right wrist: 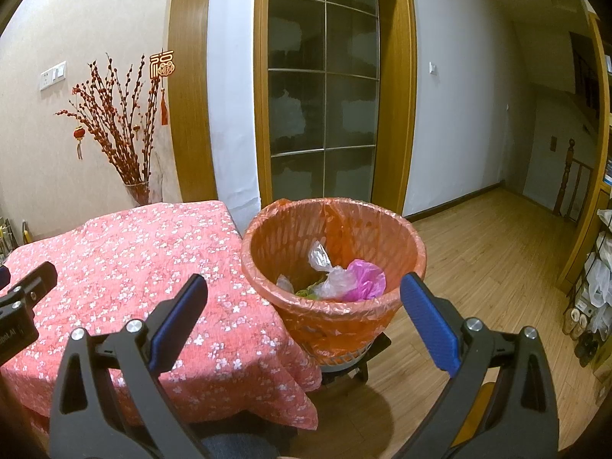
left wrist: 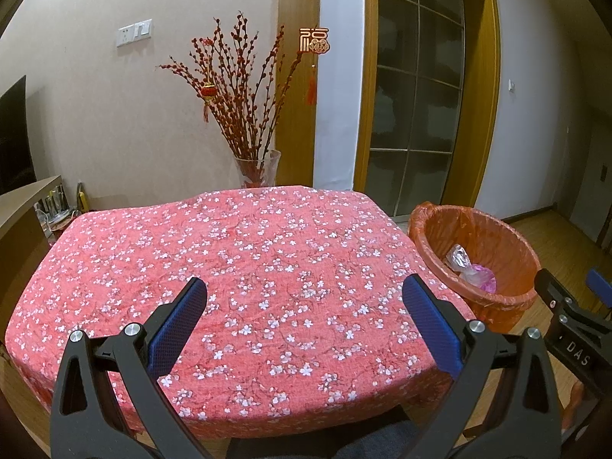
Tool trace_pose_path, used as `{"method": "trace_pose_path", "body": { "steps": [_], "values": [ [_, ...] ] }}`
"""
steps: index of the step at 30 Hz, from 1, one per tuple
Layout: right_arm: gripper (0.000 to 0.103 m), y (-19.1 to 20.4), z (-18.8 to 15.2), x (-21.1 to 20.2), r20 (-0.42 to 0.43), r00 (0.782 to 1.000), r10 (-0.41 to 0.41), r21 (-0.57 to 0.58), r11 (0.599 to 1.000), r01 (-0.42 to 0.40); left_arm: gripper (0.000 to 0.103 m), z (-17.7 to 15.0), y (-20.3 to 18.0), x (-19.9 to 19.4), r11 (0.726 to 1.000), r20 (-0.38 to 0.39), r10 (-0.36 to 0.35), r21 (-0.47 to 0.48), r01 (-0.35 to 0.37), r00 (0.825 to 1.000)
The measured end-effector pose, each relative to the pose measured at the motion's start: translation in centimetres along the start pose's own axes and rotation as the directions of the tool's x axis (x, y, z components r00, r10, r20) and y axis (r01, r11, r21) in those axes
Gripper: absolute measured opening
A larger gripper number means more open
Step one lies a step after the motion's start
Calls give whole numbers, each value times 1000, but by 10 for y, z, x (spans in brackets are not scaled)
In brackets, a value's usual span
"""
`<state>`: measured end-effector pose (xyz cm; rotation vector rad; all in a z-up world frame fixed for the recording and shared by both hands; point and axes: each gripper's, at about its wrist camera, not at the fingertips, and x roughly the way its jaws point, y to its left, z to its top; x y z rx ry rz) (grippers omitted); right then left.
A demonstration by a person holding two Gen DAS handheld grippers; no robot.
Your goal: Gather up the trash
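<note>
The left gripper (left wrist: pixel 304 294) hangs spread wide and empty over the table's red cloth with white blossoms (left wrist: pixel 237 252). The right gripper (right wrist: pixel 304 292), likewise spread and empty, hovers at the table's right edge, near the woven basket lined with an orange plastic bag (right wrist: pixel 267 244) on the wooden floor (right wrist: pixel 497 252). Inside the basket lie crumpled clear plastic (right wrist: pixel 325 267) and a pink plastic bag (right wrist: pixel 367 277). Red-budded branches in a glass vase (left wrist: pixel 258 168) stand behind the table.

Left gripper (left wrist: pixel 304 294) and right gripper (right wrist: pixel 304 292) both gape wide, apparently level, holding nothing.
</note>
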<state>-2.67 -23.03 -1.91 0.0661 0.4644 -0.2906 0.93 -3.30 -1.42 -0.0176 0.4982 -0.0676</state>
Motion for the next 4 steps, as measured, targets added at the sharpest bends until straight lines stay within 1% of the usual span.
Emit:
{"method": "trace_pose_path", "body": {
  "steps": [4],
  "values": [
    [98,0,0,0,-1,1000,0,-1,1000,0,101,2,1,1,1000,-3,-1,-1,1,1000]
  ]
}}
